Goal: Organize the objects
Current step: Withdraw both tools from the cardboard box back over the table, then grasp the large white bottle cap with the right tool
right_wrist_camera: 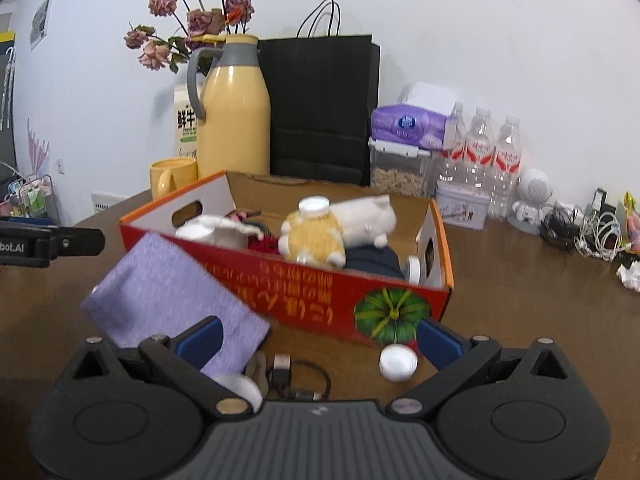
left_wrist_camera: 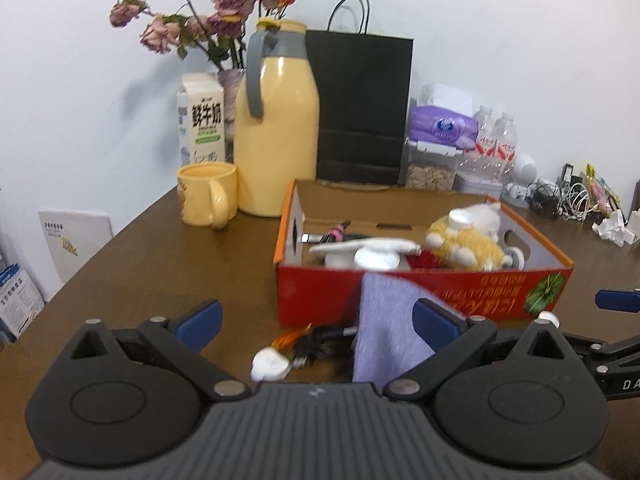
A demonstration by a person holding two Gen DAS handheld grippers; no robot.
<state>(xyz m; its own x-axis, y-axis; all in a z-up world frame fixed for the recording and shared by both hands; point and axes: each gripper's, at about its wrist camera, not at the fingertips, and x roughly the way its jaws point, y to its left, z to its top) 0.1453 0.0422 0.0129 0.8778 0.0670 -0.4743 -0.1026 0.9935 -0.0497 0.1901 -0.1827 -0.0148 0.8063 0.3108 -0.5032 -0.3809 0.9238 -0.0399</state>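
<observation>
Brown table (left_wrist_camera: 132, 264) w/ red box (left_wrist_camera: 320, 292), white wall (left_wrist_camera: 80, 80) behind.

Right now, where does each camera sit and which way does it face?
Left wrist: on the open left claw, facing the red box; the right claw's tip shows at the right edge.
Right wrist: on the open right claw, facing the box's front corner; the left claw shows at the left edge.
Shared: box, purple cloth, yellow jug.

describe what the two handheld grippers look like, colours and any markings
Both are matte black, with a ribbed grey plate at the base, round pivot housings, silver pins and angled link arms ending in blue finger pads. The left gripper and right gripper look identical. White lettering ending "bot.AI" marks the left one's side.
</observation>
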